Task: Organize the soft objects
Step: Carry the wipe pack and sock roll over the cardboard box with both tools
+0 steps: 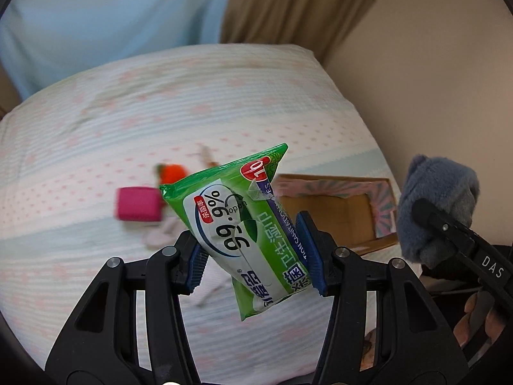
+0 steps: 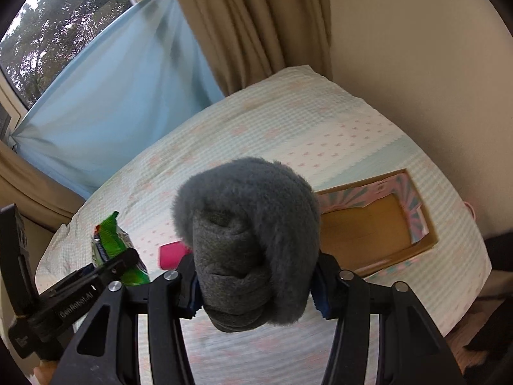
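My left gripper (image 1: 256,253) is shut on a green wet-wipes pack (image 1: 237,218) and holds it above the bed; the pack also shows in the right wrist view (image 2: 112,240). My right gripper (image 2: 256,288) is shut on a rolled grey fuzzy sock bundle (image 2: 247,234), held above the bed; the bundle shows at the right of the left wrist view (image 1: 436,205). An open cardboard box (image 2: 368,227) with pink-and-teal flaps lies on the bed to the right, also in the left wrist view (image 1: 336,221).
On the bed (image 1: 160,112) lie a magenta block (image 1: 138,208), an orange soft toy (image 1: 173,173) and a pale pink cloth item (image 1: 163,234). A beige wall (image 2: 416,64) stands on the right; curtains (image 2: 250,25) hang behind the bed.
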